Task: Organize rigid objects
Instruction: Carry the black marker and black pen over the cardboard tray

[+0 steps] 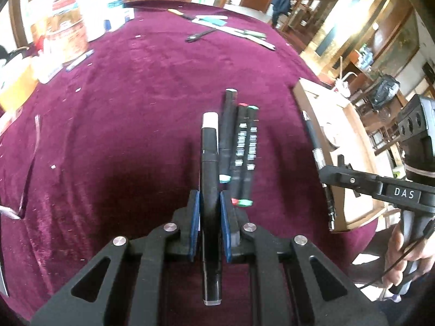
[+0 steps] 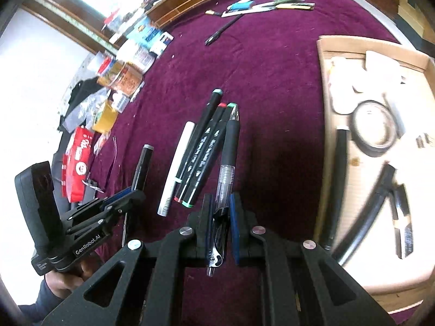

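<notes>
Table [image 1: 136,108]: round, covered in a maroon velvet cloth; carries all items below.

Cardboard tray [image 2: 353,163]: shallow, open, at the table's right edge. Holds a black ring [image 2: 373,130], curved black tubes and white scraps; contents partly blurred.

Clutter of jars and packets [image 2: 122,76]: grouped along the far left edge of the table; labels unreadable.

Left gripper [image 1: 209,206]: blue pads [image 1: 196,217] pressed against both sides of a black marker with a white cap [image 1: 210,146]. The marker points away along the fingers, its white end forward and its tail passing back between the linkages. It sits just left of the marker row.

Right gripper [image 2: 220,212]: blue pads closed on a clear-barrelled pen with a black grip [image 2: 228,157]. The pen's tip points forward and lies just right of the marker row, its clip end back between the fingers.

Marker row [image 1: 239,146]: three black markers lying side by side, touching, near the middle of the table, with teal, red and green end caps. In the right wrist view, a white marker [image 2: 176,168] lies along the row's left side.

Far group of pens and sticks [image 2: 261,5]: loose on the far side of the table, well apart from the row. A single black pen [image 2: 223,30] lies nearer than these.
</notes>
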A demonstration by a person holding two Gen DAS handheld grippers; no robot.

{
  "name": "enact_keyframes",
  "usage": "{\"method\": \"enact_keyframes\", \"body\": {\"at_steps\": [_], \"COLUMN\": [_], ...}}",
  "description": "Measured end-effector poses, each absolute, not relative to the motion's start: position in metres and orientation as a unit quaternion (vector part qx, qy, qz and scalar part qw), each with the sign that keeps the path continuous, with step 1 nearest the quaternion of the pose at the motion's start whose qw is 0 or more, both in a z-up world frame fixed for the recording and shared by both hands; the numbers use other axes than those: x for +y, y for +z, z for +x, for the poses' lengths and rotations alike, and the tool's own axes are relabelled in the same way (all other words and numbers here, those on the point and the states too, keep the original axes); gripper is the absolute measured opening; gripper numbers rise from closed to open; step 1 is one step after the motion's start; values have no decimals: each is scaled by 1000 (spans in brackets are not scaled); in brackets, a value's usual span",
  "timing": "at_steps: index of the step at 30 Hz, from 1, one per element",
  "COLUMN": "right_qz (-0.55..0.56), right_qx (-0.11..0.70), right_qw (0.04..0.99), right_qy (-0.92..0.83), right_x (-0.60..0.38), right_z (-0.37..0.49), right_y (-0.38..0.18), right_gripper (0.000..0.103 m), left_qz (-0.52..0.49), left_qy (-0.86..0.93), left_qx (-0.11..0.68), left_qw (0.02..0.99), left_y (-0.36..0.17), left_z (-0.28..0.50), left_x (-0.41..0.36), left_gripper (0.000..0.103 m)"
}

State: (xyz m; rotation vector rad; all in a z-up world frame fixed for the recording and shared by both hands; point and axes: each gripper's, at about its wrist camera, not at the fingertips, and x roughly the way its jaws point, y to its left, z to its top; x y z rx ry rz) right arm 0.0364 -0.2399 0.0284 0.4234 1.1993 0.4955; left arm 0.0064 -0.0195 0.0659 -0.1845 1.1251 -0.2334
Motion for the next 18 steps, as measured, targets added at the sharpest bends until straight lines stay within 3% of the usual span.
{"method": "enact_keyframes", "body": {"at_steps": [18], "right_qz": [239], "right_qx": [527], "right_qw": [807], "right_qy": [119], "right_x": [-375], "right_z": [18], "right_y": [27], "right_gripper": [11], "left_qz": [-58], "left_qy": [-243], "left_qx": [534], "left_qw": [808], "left_y": [101], "left_z": [27], "left_x": [-182], "left_gripper": [12]}}
